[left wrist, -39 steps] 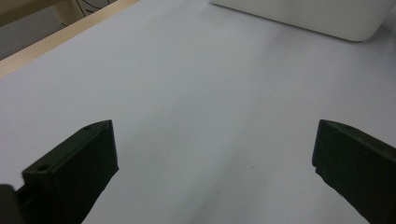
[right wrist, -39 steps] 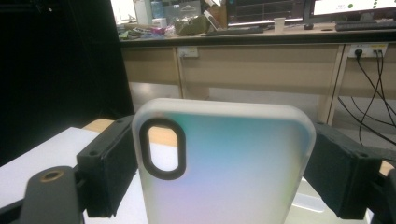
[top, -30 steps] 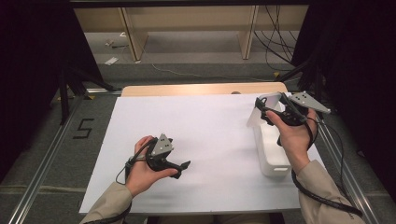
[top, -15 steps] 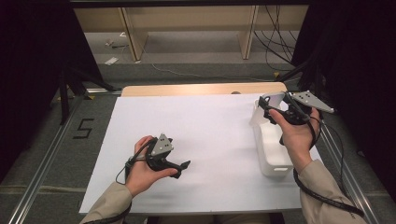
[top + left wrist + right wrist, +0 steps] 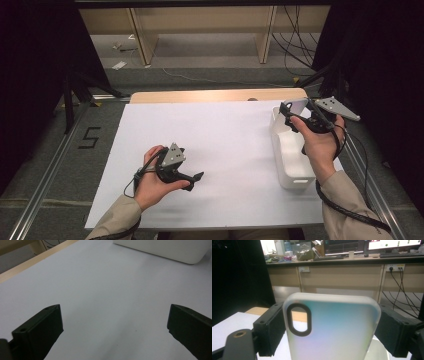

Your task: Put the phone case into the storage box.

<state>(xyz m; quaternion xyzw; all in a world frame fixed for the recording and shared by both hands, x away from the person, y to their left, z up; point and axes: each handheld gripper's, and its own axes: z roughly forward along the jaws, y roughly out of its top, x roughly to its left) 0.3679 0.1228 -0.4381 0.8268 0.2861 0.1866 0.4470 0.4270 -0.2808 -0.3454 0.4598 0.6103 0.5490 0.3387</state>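
One phone case (image 5: 332, 327), its bottom cut off by the frame edge, stands pinched between the jaws of the right gripper (image 5: 296, 111), held above the far end of the one white bin (image 5: 292, 170). In the high view the case is small and half hidden by the jaws. The left gripper (image 5: 115, 327) rests on the white table (image 5: 225, 135), jaws spread wide with nothing between them

Room was pretty dim: grey carpet floor (image 5: 210, 65) with loose cables (image 5: 295, 40) on the far right, wooden shelving legs (image 5: 142, 40) beyond the white-covered tabletop (image 5: 230, 150).
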